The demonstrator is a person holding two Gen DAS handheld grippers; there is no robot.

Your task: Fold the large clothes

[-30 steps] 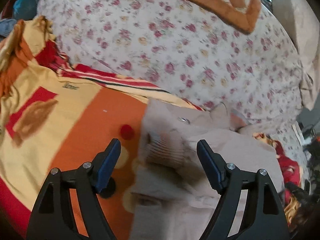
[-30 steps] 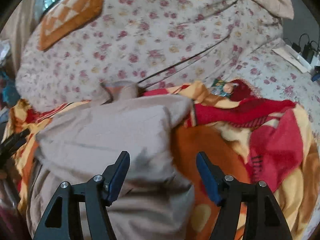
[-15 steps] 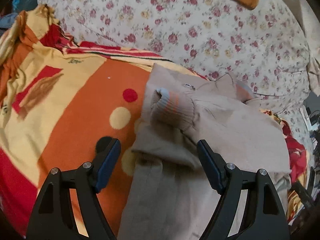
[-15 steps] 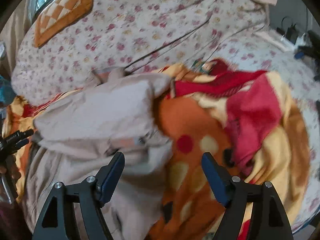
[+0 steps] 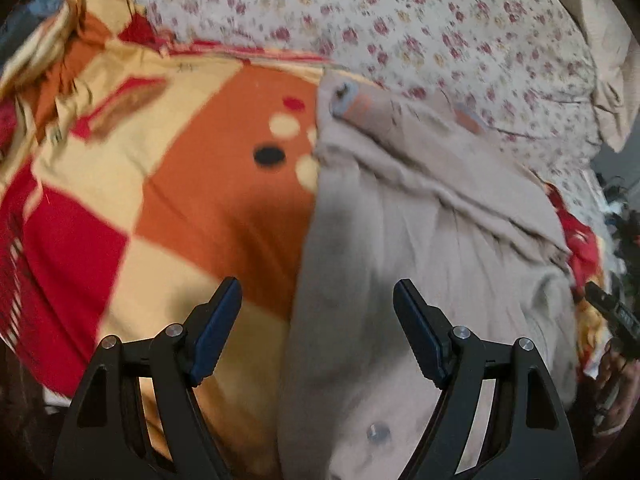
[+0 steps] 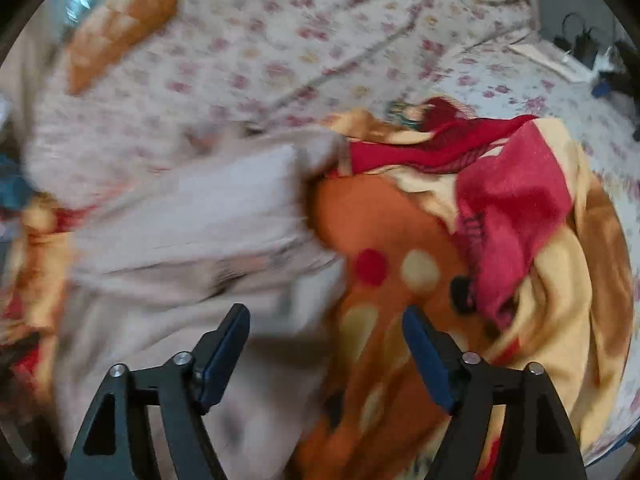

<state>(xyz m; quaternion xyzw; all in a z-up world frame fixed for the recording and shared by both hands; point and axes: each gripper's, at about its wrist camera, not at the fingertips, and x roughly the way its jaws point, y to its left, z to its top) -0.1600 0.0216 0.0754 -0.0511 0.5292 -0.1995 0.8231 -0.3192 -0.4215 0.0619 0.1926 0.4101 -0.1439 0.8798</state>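
Beige jacket lies on the patterned blanket, sleeves folded in — mid-fold, I'd judge. Left gripper gapes empty; right gripper is opening, empty. Next: seize the lower edge — fold upward.

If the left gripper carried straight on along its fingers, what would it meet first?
Probably the left edge of the beige ribbed garment, where it overlaps the orange, yellow and red patterned blanket. The open left gripper straddles that border; depth is unclear.
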